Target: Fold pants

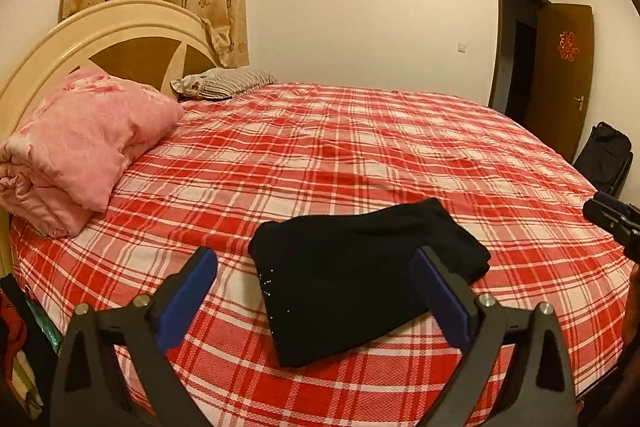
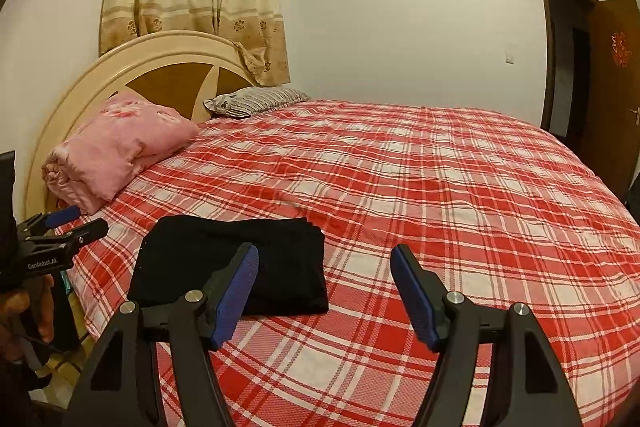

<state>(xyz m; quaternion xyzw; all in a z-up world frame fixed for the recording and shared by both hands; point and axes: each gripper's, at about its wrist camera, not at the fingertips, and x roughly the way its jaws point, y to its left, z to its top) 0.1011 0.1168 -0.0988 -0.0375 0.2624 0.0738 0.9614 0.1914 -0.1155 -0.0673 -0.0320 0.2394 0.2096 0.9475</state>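
Pants [image 1: 360, 279] sit folded in a compact stack on the bed [image 1: 360, 147], near edge. My left gripper [image 1: 314, 291] is dead ahead of them, jaws wide, empty. Right gripper [image 2: 324, 291], also wide, has the stack off to its left.

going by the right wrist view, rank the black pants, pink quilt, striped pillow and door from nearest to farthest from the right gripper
1. Black pants: folded on the bed, just ahead-left of the right gripper.
2. Pink quilt: far left, by the headboard.
3. Striped pillow: behind the quilt, at the head of the bed.
4. Door: far right, across the bed.
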